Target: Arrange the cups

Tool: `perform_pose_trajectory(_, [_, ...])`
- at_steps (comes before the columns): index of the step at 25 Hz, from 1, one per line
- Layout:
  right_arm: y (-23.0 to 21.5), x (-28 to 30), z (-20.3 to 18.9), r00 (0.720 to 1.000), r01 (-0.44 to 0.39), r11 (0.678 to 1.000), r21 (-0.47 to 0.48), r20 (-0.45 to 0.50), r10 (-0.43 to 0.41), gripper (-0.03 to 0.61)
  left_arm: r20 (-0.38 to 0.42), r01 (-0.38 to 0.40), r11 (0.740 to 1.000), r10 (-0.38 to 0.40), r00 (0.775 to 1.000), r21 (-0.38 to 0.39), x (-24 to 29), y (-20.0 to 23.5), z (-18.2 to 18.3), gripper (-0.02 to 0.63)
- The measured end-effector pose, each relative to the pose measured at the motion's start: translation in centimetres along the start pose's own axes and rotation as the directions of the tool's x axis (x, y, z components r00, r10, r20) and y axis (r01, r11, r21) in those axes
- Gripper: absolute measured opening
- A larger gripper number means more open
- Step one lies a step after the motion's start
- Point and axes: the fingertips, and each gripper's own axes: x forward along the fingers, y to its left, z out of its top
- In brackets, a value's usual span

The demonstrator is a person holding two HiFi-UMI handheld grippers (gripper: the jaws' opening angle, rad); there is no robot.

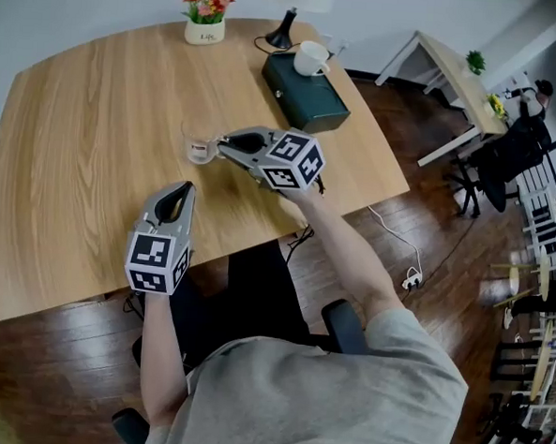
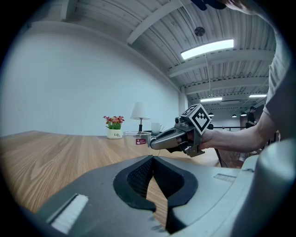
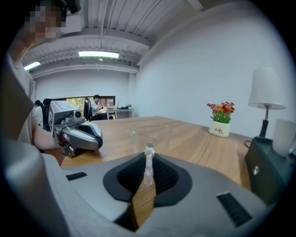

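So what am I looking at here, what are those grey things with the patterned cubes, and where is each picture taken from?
There is no robot: a person at a wooden table holds a hand-worked clamp, called a gripper, in each hand. The head view comes from a camera on the person's head, looking down; the other two views come from cameras riding on each gripper. The right gripper is pinched shut on the wall of a clear cup. The left gripper is shut and empty. Farther back stand a flower pot, a lamp and a white cup on a green box.

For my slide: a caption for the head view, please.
Right gripper pinches clear cup on table; left gripper shut.
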Motion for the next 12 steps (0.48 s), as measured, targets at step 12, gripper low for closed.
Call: perform_pose_trajectory(12, [-17.2, -19.0, 2.3, 0.845, 0.483, 0.859, 0.169, 0.168, -0.508, 0.049, 0.004, 0.006, 1.0, -0.006, 1.0, 0.002, 0.6, -0.4, 0.4, 0.011])
